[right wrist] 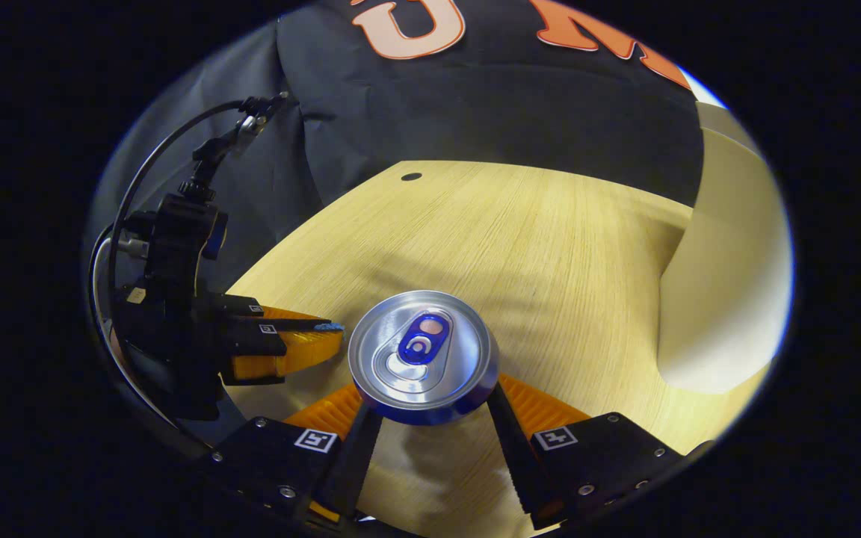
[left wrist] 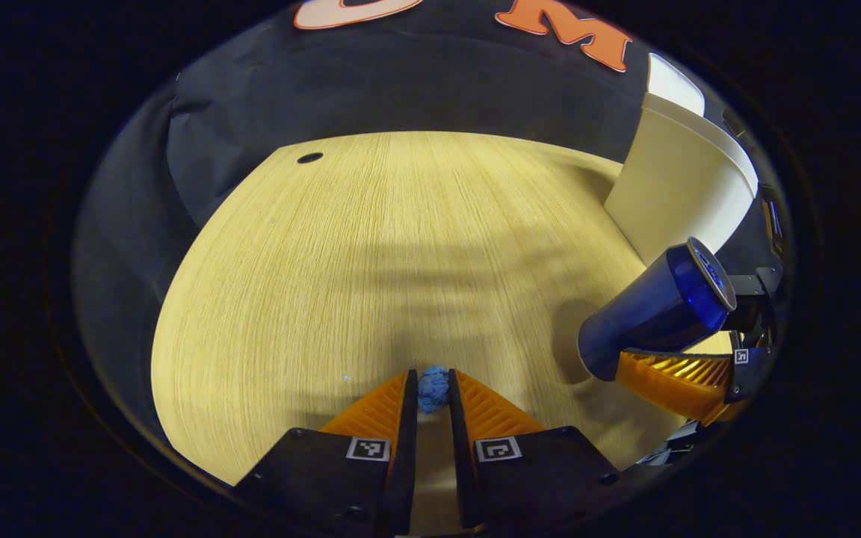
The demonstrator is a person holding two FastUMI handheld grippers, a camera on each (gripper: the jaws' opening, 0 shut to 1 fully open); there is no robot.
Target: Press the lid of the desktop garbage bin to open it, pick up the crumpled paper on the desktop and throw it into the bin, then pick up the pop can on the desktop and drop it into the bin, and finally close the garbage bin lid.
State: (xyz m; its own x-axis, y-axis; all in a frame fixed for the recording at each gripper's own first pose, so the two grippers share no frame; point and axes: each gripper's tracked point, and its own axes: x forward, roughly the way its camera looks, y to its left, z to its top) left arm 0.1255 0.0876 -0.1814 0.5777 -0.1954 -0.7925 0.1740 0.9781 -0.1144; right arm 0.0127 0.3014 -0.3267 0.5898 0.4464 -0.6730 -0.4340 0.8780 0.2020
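In the left gripper view, the left gripper (left wrist: 433, 388) pinches a small blue paper wad (left wrist: 434, 388) right at its fingertips, well short of the bin (left wrist: 673, 187); so shallow a hold could let it drop onto the table (left wrist: 371, 246). In the right gripper view, the right gripper (right wrist: 424, 407) clamps the can (right wrist: 421, 357) low, the bin (right wrist: 729, 299) just beside; it might tip.

Pale wooden bench (left wrist: 400, 246), matt, finely grained. Glossy blue metal pop can (right wrist: 423, 359), brushed silver top. Smooth cream plastic bin (left wrist: 681, 187), matt. Crumpled blue paper wad (left wrist: 434, 388), rough. Ribbed plastic on left tool (left wrist: 433, 400).
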